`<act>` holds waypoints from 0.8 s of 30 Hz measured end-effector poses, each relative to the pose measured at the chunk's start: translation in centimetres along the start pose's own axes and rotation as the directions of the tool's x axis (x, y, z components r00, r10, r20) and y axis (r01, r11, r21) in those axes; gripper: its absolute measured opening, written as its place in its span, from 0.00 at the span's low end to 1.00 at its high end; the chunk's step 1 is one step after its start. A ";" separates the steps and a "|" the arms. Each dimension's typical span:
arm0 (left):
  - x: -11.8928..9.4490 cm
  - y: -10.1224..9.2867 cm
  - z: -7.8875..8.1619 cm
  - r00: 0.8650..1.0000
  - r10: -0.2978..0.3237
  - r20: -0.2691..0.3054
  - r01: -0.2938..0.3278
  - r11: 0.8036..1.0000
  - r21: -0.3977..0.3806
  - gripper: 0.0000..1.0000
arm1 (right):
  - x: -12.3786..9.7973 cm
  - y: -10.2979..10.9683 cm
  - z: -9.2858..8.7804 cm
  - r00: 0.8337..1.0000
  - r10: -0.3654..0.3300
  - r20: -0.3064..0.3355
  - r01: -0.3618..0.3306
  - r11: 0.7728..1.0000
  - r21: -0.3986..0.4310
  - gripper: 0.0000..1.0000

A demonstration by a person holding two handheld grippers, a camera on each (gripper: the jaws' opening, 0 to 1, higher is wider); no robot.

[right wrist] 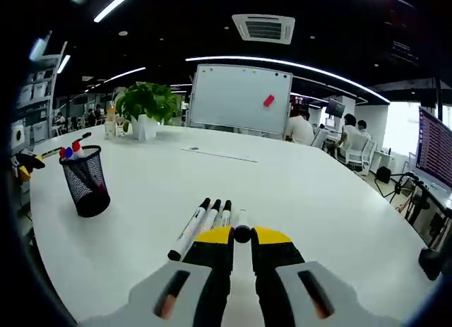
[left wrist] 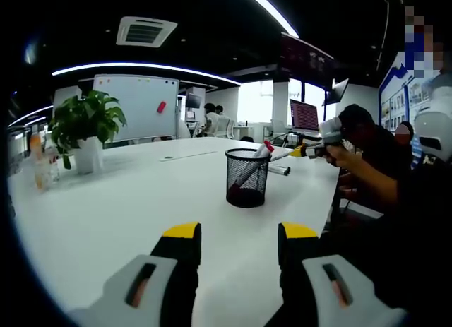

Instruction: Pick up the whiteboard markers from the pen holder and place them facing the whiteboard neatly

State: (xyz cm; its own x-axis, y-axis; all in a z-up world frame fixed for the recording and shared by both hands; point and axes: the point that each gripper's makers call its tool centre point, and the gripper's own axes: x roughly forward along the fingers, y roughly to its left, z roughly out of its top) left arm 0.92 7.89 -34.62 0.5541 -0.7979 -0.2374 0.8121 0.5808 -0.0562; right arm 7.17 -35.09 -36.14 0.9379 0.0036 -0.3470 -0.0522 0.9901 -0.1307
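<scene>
Right gripper (right wrist: 242, 236) clamped on a marker (right wrist: 242, 227) at lower centre: lay parallel beside the marker row (right wrist: 205, 224), cap toward whiteboard (right wrist: 242, 99). Left gripper (left wrist: 239, 244) open.

Black mesh pen holder (right wrist: 84, 179); white table (right wrist: 296, 193); yellow-tipped tongs (right wrist: 242, 236) (grey bodies); green plant (right wrist: 146, 101).

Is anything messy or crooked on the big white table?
Nothing stands out. Three markers lie side by side on the table, pointing toward the whiteboard. The right gripper holds a fourth marker beside them. The pen holder stands upright.
</scene>
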 end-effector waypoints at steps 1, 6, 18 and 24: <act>0.0 0.1 0.0 1.000 0.002 0.000 -0.002 1.000 -0.001 0.45 | 0.0 -0.1 -0.1 1.000 0.000 -0.003 0.000 1.000 0.011 0.13; 0.0 0.1 -0.1 1.000 0.000 -0.001 0.000 1.000 -0.004 0.45 | 0.1 -0.3 -0.3 1.000 -0.007 -0.006 0.007 1.000 0.023 0.13; 0.1 0.0 -0.2 1.000 -0.001 -0.003 0.001 1.000 -0.004 0.45 | 0.5 -0.3 -1.9 0.999 -0.001 -0.037 0.002 0.999 0.043 0.13; 0.2 0.0 -0.3 1.000 -0.003 -0.005 0.003 1.000 -0.005 0.45 | 0.8 -0.3 -2.4 0.999 0.006 -0.051 -0.003 0.999 0.045 0.13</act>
State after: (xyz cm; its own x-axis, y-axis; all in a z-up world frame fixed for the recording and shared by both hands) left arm 0.95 7.77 -34.92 0.5505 -0.7991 -0.2418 0.8131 0.5788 -0.0616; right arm 7.13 -35.69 -38.57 0.9189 0.0020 -0.3946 -0.0397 0.9954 -0.0872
